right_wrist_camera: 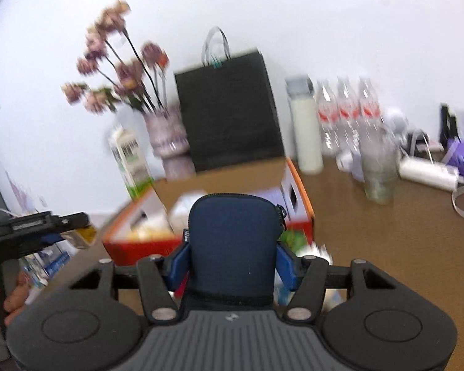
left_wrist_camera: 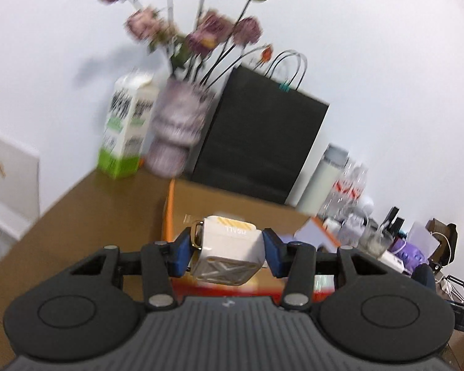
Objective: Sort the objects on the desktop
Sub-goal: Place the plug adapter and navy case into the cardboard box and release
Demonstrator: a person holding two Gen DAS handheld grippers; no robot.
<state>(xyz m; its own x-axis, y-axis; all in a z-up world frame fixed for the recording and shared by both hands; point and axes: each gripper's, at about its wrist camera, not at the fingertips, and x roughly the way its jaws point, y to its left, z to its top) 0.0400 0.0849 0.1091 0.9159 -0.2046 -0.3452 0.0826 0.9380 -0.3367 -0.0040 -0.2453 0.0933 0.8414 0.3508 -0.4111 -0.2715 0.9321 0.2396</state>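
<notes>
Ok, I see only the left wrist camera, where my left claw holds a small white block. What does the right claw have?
Observer: The right claw is shut on a dark blue zip pouch, which stands upright between the pads.
Operator: Is the orange box open? I see only its flap.
Observer: Yes, it is open on top, with pale things inside that are too blurred to name.
Operator: And where is the pouch against the box?
Observer: In the right wrist view it shows in front of the box's near wall, not inside it.
</notes>
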